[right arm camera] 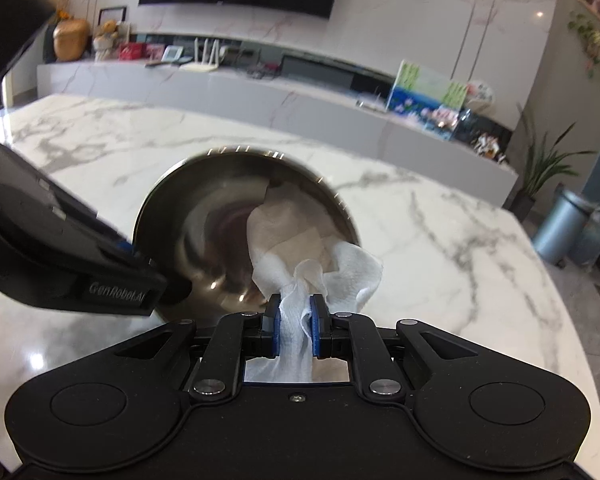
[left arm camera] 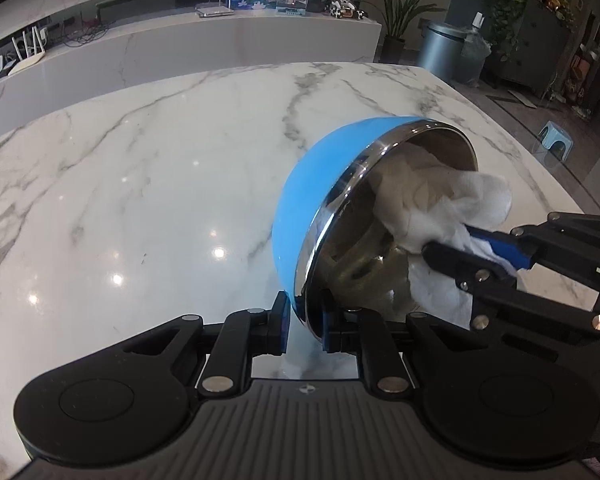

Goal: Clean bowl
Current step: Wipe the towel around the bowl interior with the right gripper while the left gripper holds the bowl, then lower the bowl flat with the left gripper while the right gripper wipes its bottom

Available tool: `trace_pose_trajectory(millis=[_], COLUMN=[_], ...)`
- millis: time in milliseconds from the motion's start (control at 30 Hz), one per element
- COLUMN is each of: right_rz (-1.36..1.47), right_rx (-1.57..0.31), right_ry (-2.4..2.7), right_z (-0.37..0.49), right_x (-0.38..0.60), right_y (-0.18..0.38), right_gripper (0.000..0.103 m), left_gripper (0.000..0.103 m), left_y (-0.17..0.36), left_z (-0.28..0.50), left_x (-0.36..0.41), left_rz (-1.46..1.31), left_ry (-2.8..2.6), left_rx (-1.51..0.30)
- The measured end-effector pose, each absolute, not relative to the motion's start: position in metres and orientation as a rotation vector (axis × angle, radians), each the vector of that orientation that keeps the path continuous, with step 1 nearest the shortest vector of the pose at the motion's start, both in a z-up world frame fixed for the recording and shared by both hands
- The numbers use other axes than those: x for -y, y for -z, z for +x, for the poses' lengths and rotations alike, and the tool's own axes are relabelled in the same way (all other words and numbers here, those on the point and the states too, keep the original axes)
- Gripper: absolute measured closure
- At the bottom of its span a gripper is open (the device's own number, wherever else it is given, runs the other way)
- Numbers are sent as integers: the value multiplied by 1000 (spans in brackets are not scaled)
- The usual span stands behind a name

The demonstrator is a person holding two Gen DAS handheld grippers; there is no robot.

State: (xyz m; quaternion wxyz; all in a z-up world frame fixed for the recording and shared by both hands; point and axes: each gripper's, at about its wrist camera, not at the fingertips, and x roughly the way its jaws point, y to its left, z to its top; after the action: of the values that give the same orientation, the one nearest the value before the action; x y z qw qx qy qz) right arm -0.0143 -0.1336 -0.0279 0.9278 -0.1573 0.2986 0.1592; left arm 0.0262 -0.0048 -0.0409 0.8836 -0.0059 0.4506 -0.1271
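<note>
Blue rubber pads of the left gripper (left arm camera: 305, 326) pinch the rim of the bowl (left arm camera: 320, 184), one pad on the blue outer wall, the other inside on the steel. Bowl is tipped on its side, mouth facing the other hand; whether its lower edge rests on the marble table (left arm camera: 140, 184) or hangs just above it, cannot tell.

Right gripper (right arm camera: 294, 322) clamped tight on a bunched white paper towel (right arm camera: 288, 236); the free end is pushed into the bowl's shiny interior, lying against the far-side wall.

Beyond: more bare marble, then a long low cabinet (left arm camera: 220, 36) with a router and pictures; a grey bin (left arm camera: 440, 50) and a potted plant (left arm camera: 400, 8) further off.

Judgement on the wiping step:
- Keep the rim grip firm; steel is slick and the bowl could twist between the pads.
- Lead with the towel wad, not the finger tips, so metal isn't scraped.
- Sweep around the wall in arcs, then the bottom.
- Reflections hide residue; check from both views.
</note>
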Motion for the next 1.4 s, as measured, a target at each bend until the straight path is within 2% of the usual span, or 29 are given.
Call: trace_pose_trajectory(millis=[467, 533, 900, 1200, 1400], right_rz=[-265, -265, -269, -283, -234], right_rx=[-640, -647, -707, -742, -831], right_ry=[-435, -448, -483, -526, -548], right_z=[16, 20, 48, 79, 106], right_x=[131, 128, 124, 116, 110], right_y=[2, -1, -7, -10, 3], right_gripper=[92, 92, 92, 92, 92], left_gripper=[87, 84, 84, 88, 88], left_y=[35, 32, 23, 23, 30], left_z=[36, 38, 59, 89, 97], left_x=[1, 0, -12, -16, -20], left_rz=[24, 8, -118, -81, -86], left_ry=[273, 272, 283, 290, 289], left_rx=[-927, -908, -833, -896, -913])
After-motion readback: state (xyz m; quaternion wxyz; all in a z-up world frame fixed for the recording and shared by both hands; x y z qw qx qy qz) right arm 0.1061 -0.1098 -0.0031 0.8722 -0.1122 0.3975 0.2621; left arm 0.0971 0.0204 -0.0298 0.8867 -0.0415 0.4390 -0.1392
